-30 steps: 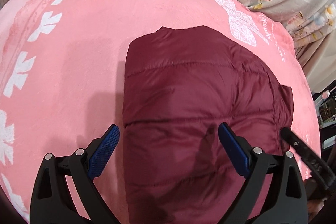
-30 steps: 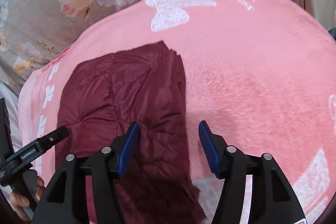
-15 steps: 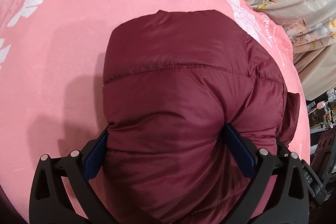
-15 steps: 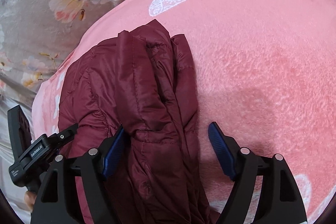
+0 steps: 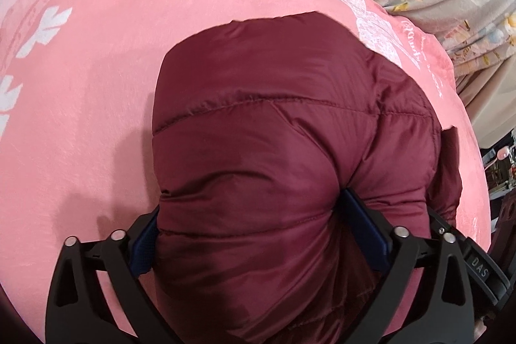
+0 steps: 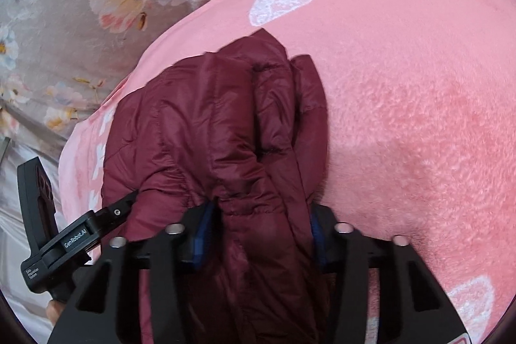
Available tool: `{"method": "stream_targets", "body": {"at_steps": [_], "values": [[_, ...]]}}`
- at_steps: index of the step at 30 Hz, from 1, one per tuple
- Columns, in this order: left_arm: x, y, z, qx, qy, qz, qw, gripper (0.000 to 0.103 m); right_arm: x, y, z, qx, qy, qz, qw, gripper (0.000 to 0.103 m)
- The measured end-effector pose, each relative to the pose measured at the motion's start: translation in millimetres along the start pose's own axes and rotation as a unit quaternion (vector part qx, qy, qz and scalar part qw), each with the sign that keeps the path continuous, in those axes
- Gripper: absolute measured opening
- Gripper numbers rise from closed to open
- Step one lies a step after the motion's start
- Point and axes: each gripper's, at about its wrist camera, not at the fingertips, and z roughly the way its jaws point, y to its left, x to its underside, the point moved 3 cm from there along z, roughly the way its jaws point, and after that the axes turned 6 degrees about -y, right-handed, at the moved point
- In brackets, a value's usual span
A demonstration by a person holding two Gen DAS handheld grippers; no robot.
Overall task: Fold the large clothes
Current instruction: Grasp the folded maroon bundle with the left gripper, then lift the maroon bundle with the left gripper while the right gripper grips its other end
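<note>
Maroon puffer jacket folded on a pink blanket spread over a floral sheet. Left view: left tongs spread wide, blue pads against a thick quilted fold. Right view alone shows the layered edge bunched between the closing right tongs, pads pressing it, and the left tongs' black body.

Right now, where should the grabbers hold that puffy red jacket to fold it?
Probably the near edge of the jacket, coming from the near side with one gripper at each side. It lies bunched on the pink blanket; its puffy edge already bulges between the left gripper and the closing right gripper.
</note>
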Motion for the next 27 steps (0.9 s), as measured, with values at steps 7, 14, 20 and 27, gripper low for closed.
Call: {"method": "stream_targets", "body": {"at_steps": [7,14,20,27], "values": [[-6,-16,-38,0.013,-0.029,0.034,0.9989,0.057,-1,24,-40,0.011,-0.045,-0.027,0.999,0.017],[-14,-39,-99,0.055,-0.074,0.069,0.9933,0.044,-4,60,-96,0.004,-0.101,-0.071,0.992,0.016],[-24,-46,-152,0.063,-0.135,0.088,0.9850,0.044,-12,92,-140,-0.016,-0.153,-0.100,0.983,0.016],[-42,-35,-204,0.052,-0.199,0.101,0.9733,0.044,-21,140,-157,-0.041,-0.191,-0.144,0.970,0.016]]}}
